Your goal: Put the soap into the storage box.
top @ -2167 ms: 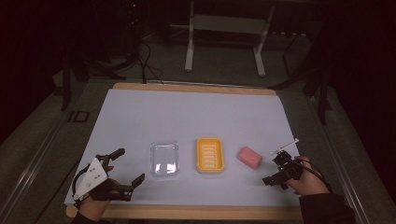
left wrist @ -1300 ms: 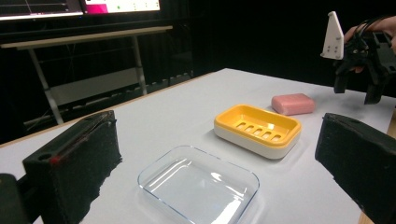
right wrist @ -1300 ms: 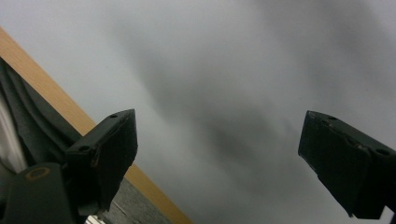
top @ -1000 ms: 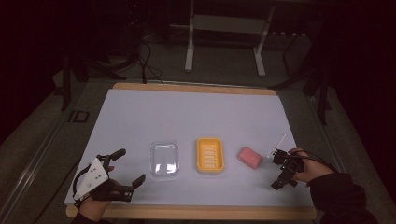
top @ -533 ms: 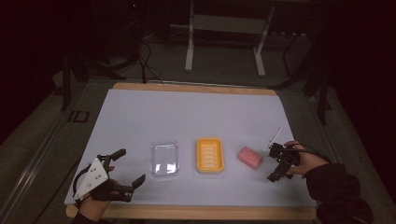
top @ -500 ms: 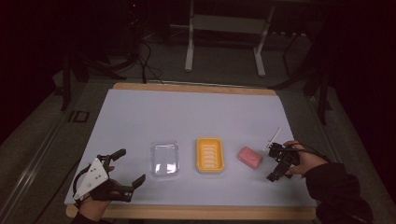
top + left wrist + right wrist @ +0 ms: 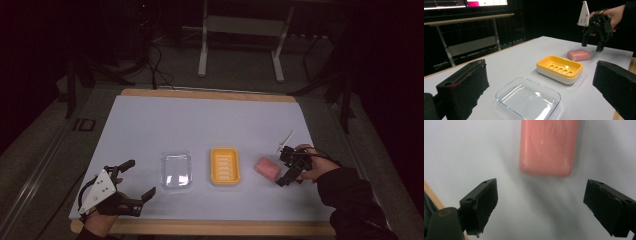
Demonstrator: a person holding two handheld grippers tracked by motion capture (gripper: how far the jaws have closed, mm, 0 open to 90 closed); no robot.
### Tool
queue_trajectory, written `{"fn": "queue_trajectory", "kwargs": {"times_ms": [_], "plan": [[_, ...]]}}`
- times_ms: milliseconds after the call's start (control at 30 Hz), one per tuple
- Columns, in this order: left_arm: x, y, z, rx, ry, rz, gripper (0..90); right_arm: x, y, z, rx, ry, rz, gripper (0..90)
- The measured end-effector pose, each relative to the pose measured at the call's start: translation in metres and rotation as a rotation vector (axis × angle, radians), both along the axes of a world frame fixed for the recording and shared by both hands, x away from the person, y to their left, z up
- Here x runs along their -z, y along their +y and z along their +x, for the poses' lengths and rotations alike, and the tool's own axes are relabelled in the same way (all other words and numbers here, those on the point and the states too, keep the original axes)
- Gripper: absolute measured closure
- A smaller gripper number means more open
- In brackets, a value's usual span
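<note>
Right gripper (image 7: 289,170), jaws spread wide, poised just beside the pink soap bar (image 7: 268,168) and aimed down at it; nothing gripped. Seen along its own jaws, soap bar (image 7: 549,146) lying flat on the white table (image 7: 461,150), ahead of the two black pads (image 7: 482,202) and roughly centred between them, not yet touched. From the far side, same gripper (image 7: 596,31) hanging just above and beyond the soap bar (image 7: 579,55), grey plate upright on top.

Relative to the soap bar: yellow soap dish (image 7: 225,166) near, on the side away from the right gripper, empty, slotted floor showing; clear plastic tray (image 7: 176,169) farther along the same line, beyond the dish, also empty. Left gripper (image 7: 135,185) well apart from the soap bar, past the tray, near the table's front edge (image 7: 200,227), jaws open and idle, holding nothing.

Step in hand, judged from the pose: approach for a pick of the soap bar, apparently for placing in the yellow dish close by. Next move likely calls for a short advance and descent until the pads straddle the bar across its narrow width, then a firm close; a smooth, rounded bar, so a grip low on the sides and square to them seems wise to avoid a slip. After that, a lift and a brief carry over to the dish.
</note>
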State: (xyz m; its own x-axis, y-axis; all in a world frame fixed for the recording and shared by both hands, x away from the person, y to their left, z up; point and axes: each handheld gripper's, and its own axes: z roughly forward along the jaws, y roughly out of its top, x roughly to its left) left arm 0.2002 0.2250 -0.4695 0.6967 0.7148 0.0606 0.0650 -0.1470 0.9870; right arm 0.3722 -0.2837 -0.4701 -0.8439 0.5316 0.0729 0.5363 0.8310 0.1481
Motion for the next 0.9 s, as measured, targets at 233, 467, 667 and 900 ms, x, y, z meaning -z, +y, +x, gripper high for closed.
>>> {"fn": "queue_trajectory", "kwargs": {"times_ms": [233,467,667,900], "plan": [[0.0,0.0,0.0,0.002,0.001,-0.002,0.2,0.003,0.007,0.006,0.005,-0.015,0.046,13.6],[0.0,0.0,0.0,0.003,0.002,-0.003,0.2,0.005,0.013,0.012,-0.017,-0.03,0.08,13.7],[0.0,0.0,0.001,0.006,0.003,-0.002,0.2,0.012,0.018,0.017,-0.035,-0.065,0.129,14.2],[0.001,-0.001,0.0,0.005,0.004,-0.002,0.2,0.017,0.019,0.02,-0.043,-0.095,0.166,17.8]]}}
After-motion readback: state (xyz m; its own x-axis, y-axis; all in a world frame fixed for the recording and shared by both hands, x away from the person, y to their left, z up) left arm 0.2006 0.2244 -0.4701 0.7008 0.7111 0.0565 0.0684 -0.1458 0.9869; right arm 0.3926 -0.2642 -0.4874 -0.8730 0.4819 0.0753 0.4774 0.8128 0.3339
